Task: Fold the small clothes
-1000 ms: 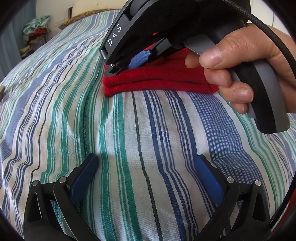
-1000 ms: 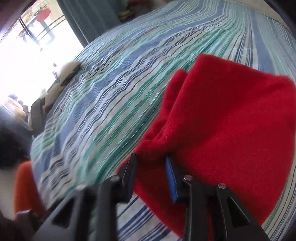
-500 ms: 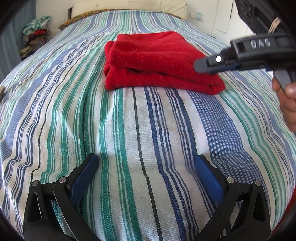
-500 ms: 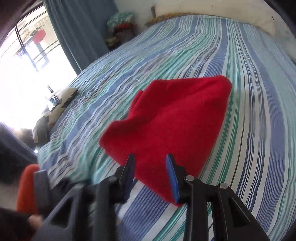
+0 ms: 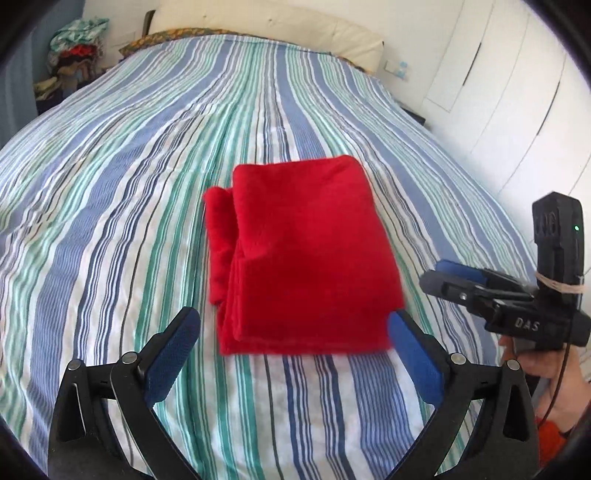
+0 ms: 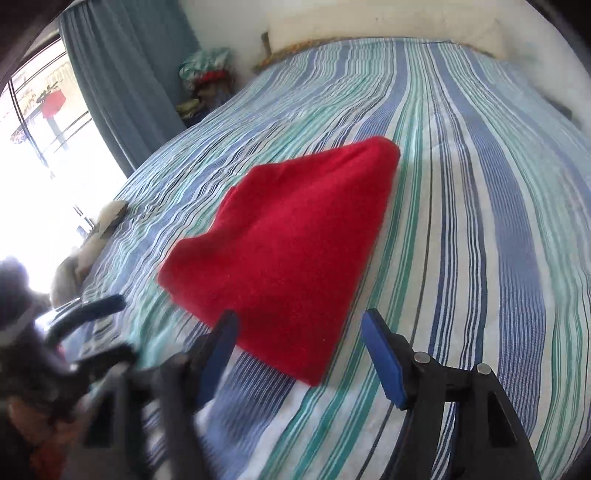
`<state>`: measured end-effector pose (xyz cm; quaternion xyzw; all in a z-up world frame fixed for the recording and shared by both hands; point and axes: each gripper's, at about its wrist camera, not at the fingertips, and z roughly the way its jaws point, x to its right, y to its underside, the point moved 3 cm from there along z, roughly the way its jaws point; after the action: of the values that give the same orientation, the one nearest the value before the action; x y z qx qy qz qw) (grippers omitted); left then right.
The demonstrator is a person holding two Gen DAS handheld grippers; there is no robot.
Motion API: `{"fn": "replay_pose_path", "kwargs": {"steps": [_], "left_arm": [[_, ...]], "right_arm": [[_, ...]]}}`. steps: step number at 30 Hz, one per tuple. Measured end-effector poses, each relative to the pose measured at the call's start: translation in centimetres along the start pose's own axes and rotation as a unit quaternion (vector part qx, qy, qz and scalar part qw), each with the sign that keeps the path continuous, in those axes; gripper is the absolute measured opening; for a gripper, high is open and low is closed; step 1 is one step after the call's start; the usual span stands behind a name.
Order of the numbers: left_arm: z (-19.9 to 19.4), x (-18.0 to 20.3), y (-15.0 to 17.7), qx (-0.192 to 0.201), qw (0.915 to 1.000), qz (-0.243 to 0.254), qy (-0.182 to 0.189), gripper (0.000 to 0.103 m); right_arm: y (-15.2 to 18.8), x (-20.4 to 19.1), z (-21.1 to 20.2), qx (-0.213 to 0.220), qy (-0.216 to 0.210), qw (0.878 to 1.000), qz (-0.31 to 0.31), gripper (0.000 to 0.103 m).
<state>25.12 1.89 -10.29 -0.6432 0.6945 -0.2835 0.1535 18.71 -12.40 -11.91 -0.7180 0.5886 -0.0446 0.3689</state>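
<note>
Item one: red cloth (image 5: 303,254), folded into a thick rectangle, lying flat on my bed (image 5: 147,177) near the middle of the striped cover. A narrower folded layer sticks out along its left edge in the left view. Nothing rests on it.

Item two: left claw (image 5: 291,354), jaws spread wide, blue pads either side of the cloth's near edge in the picture, holding nothing.

Item three: right claw (image 6: 299,354), jaws well apart and empty; they have just been opening. In the left view I see it off to the right (image 5: 448,277), held by a hand (image 5: 554,380), clear of the cloth. In the right view the near corner of the cloth lies just beyond its pads.

Item four, surroundings: cream pillow (image 5: 266,22) at the head of the bed; clothes pile (image 5: 74,48) in the far left corner; white wardrobe doors (image 5: 517,92) to the right; grey-blue curtain (image 6: 122,74) beside a bright window (image 6: 40,122). None of these stands between my claws and the cloth.

Item five, changes: a second ago the right claw was nearly closed over the cloth's edge; now it is off it and to the side. The left view has pulled back and up, so the whole cloth shows.
</note>
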Motion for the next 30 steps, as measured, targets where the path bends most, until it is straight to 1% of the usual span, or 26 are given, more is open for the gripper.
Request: {"fn": "replay_pose_path", "kwargs": {"steps": [1, 2, 3, 4, 5, 6, 7, 8, 9, 10, 11, 12, 13, 14, 15, 16, 17, 20, 22, 24, 26, 27, 28, 29, 30], "left_arm": [[1.7, -0.7, -1.2, -0.013, 0.9998, -0.002, -0.017, 0.102], [3.6, -1.7, -2.0, -0.030, 0.9986, -0.006, -0.043, 0.102], [5.5, -2.7, -2.2, -0.053, 0.9964, -0.010, -0.065, 0.102], [7.3, -3.7, -1.9, -0.079, 0.9936, -0.011, -0.080, 0.101], [8.7, -4.4, -1.3, -0.102, 0.9914, -0.013, -0.081, 0.102], [9.4, -5.0, -0.8, -0.110, 0.9914, -0.022, -0.066, 0.103], [9.4, -5.2, -0.7, -0.103, 0.9927, -0.031, -0.055, 0.103], [9.1, -5.1, -0.7, -0.094, 0.9938, -0.036, -0.047, 0.102], [9.0, -4.8, -0.7, -0.092, 0.9945, -0.037, -0.032, 0.100], [9.0, -4.4, -0.7, -0.093, 0.9950, -0.035, -0.010, 0.083], [8.9, -4.0, -0.7, -0.093, 0.9949, -0.034, 0.016, 0.044], [9.1, -3.6, -0.8, -0.100, 0.9935, -0.038, 0.039, 0.031], [8.9, -3.4, -1.1, -0.097, 0.9938, -0.043, 0.035, 0.026], [8.5, -3.1, -1.5, -0.091, 0.9942, -0.045, 0.034, 0.023], [7.9, -2.7, -2.1, -0.084, 0.9946, -0.048, 0.039, 0.022], [7.3, -2.3, -2.8, -0.073, 0.9951, -0.050, 0.044, 0.022], [6.4, -1.7, -3.5, -0.061, 0.9957, -0.048, 0.051, 0.022], [4.0, 0.1, -6.5, -0.021, 0.9965, -0.040, 0.070, 0.022], [2.6, 1.4, -8.3, 0.002, 0.9961, -0.034, 0.082, 0.022], [2.1, 2.5, -9.7, 0.015, 0.9954, -0.028, 0.090, 0.022], [2.3, 3.1, -9.7, 0.010, 0.9953, -0.027, 0.093, 0.024], [3.0, 3.2, -9.3, -0.002, 0.9952, -0.030, 0.093, 0.026], [4.2, 3.2, -8.4, -0.023, 0.9952, -0.036, 0.088, 0.035], [5.6, 2.9, -7.4, -0.048, 0.9952, -0.041, 0.074, 0.044], [6.8, 2.7, -5.9, -0.071, 0.9951, -0.043, 0.053, 0.046]], "right_arm": [[-0.8, 0.9, -0.1, 0.004, -0.004, 1.000, 0.014, 0.070], [-1.7, 1.5, 0.0, 0.009, -0.008, 1.000, 0.027, 0.070], [-2.6, 1.9, 0.4, 0.014, -0.017, 0.999, 0.037, 0.072], [-3.4, 2.3, 0.9, 0.016, -0.026, 0.999, 0.044, 0.080], [-4.1, 2.7, 1.8, 0.010, -0.033, 0.998, 0.051, 0.084], [-4.6, 2.9, 3.1, 0.004, -0.035, 0.998, 0.058, 0.084], [-4.8, 3.3, 4.4, -0.003, -0.040, 0.997, 0.068, 0.084], [-4.6, 3.5, 6.1, -0.017, -0.053, 0.995, 0.083, 0.084], [-4.2, 3.8, 7.9, -0.038, -0.070, 0.992, 0.103, 0.084], [-3.5, 3.9, 9.8, -0.062, -0.090, 0.986, 0.123, 0.074], [-2.7, 3.6, 11.4, -0.077, -0.114, 0.982, 0.133, 0.063], [-2.5, 3.0, 11.9, -0.071, -0.117, 0.983, 0.122, 0.060], [-2.5, 2.4, 11.8, -0.058, -0.100, 0.988, 0.103, 0.049], [-2.8, 2.0, 11.5, -0.054, -0.092, 0.990, 0.095, 0.042], [-3.2, 1.6, 11.1, -0.050, -0.083, 0.991, 0.090, 0.039], [-3.7, 1.2, 10.3, -0.044, -0.071, 0.994, 0.075, 0.036], [-4.5, 0.6, 9.4, -0.034, -0.057, 0.996, 0.051, 0.035], [-7.4, -0.7, 6.0, 0.004, -0.029, 1.000, -0.006, 0.034], [-9.7, -0.8, 3.6, 0.030, -0.024, 0.999, -0.021, 0.034], [-11.6, -0.7, 1.2, 0.050, -0.019, 0.998, -0.032, 0.034], [-12.8, -0.3, -0.4, 0.062, -0.017, 0.997, -0.033, 0.034], [-13.0, 0.0, -0.8, 0.061, -0.016, 0.998, -0.031, 0.034], [-13.0, 0.4, -0.9, 0.056, -0.014, 0.998, -0.028, 0.035], [-12.7, 0.9, -0.6, 0.049, -0.011, 0.998, -0.023, 0.036], [-11.8, 1.7, -0.1, 0.036, -0.009, 0.999, -0.014, 0.038]]}}
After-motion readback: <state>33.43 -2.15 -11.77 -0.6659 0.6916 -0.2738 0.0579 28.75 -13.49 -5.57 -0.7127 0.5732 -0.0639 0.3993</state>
